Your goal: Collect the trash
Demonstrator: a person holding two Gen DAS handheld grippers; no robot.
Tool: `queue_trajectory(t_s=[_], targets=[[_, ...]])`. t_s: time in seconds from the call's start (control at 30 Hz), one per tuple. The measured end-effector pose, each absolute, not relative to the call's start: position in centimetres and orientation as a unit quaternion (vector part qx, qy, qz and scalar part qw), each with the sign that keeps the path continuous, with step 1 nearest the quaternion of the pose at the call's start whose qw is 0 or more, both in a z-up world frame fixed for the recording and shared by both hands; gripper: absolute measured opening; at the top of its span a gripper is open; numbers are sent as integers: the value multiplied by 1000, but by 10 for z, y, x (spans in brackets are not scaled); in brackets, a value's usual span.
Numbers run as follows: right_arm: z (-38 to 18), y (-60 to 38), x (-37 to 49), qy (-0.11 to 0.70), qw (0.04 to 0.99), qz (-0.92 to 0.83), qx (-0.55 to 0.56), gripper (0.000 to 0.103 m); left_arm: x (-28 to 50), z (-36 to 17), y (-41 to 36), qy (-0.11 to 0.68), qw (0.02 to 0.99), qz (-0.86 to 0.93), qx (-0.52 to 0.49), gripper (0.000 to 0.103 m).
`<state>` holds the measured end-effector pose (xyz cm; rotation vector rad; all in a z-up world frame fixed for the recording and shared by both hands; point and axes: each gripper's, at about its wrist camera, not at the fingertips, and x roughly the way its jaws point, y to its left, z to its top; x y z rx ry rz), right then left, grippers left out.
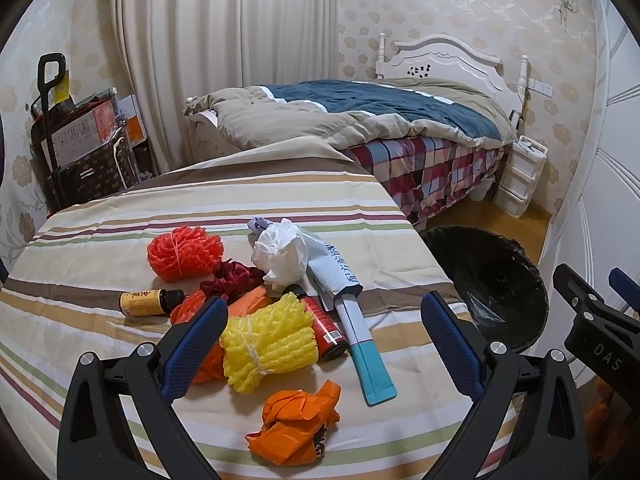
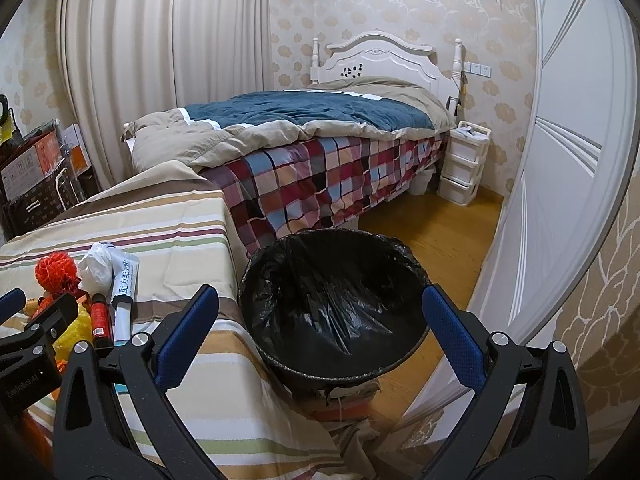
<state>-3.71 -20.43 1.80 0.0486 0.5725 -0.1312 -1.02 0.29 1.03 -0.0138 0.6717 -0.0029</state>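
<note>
Trash lies on the striped tablecloth (image 1: 100, 248): a yellow foam net (image 1: 268, 344), a red foam net (image 1: 184, 252), a crumpled orange wrapper (image 1: 300, 424), a white plastic bag (image 1: 282, 254), a long white and teal package (image 1: 360, 332), a red can (image 1: 326, 330) and a small yellow bottle (image 1: 146, 302). My left gripper (image 1: 324, 336) hangs open just above the yellow net, holding nothing. My right gripper (image 2: 320, 328) is open over the black-lined bin (image 2: 332, 300) beside the table, with nothing between its fingers. The bin (image 1: 492, 284) looks empty.
A bed with a plaid sheet (image 2: 320, 176) stands behind the table and bin. A white drawer unit (image 2: 462, 160) sits by the headboard, boxes and a cart (image 1: 80, 136) at the far left, a white wardrobe door (image 2: 560, 160) on the right. Wooden floor (image 2: 432, 232) lies between.
</note>
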Motion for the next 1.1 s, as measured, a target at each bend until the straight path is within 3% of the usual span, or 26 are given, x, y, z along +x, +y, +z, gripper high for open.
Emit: queue_trajectory(t_s=[1.1], targets=[[18,-205,-36,287,955,-65,25,99,-11,3,5,330,944,-2,-6,96]])
